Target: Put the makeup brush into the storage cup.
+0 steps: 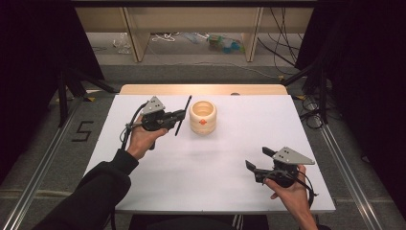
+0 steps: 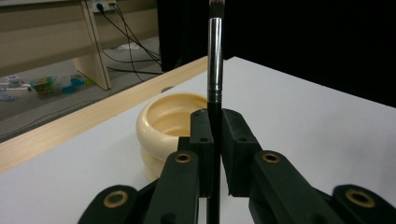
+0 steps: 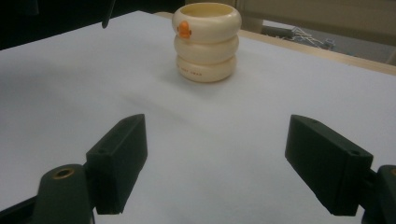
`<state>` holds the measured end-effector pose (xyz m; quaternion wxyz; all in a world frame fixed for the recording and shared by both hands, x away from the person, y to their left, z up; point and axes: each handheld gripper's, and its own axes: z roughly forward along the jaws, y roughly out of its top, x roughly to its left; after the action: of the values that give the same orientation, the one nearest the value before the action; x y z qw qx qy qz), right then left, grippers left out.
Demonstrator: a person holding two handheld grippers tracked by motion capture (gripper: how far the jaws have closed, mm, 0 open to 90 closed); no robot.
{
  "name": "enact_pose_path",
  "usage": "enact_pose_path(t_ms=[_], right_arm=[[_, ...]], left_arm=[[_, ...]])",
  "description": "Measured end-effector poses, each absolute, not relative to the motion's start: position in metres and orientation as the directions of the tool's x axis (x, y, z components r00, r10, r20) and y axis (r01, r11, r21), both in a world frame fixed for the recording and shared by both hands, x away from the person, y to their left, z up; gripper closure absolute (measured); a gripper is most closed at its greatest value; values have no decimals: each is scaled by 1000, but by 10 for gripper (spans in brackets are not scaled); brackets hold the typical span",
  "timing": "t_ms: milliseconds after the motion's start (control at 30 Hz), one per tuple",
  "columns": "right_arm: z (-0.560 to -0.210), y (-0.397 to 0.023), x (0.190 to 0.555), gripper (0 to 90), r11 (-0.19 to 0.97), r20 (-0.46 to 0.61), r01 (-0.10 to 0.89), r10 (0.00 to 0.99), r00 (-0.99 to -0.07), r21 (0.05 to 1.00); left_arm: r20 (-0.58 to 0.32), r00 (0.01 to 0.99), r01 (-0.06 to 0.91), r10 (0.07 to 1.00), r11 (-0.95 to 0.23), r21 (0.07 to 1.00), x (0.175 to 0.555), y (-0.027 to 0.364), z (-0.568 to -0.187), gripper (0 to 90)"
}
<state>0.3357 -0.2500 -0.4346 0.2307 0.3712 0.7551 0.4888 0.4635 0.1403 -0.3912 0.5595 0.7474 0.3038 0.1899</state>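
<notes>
A cream ringed cup (image 1: 203,117) with an orange mark on its side stands on the white table (image 1: 210,167) toward the back middle; it also shows in the right gripper view (image 3: 207,42) and the left gripper view (image 2: 170,126). My left gripper (image 1: 181,116) hovers just left of the cup, shut on a thin black brush (image 1: 183,115) with a silver ferrule (image 2: 215,56); the brush stands across the jaws with its bristle end up. My right gripper (image 1: 257,159) rests near the front right of the table, open (image 3: 224,158), nothing between its fingers.
A wooden strip (image 1: 203,89) borders the table's far edge. Beyond it are wooden furniture legs (image 1: 136,36), cables and small colourful items on the floor (image 1: 225,44). Metal rails (image 1: 342,163) flank the table.
</notes>
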Motion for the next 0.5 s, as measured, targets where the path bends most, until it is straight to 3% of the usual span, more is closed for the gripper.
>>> enact_pose_path(t_ms=[500], right_arm=[[-435, -251, 336, 218, 237, 20, 334, 788, -615, 912]], left_arm=[[-55, 741, 197, 669, -139, 970, 472, 132, -382, 836]])
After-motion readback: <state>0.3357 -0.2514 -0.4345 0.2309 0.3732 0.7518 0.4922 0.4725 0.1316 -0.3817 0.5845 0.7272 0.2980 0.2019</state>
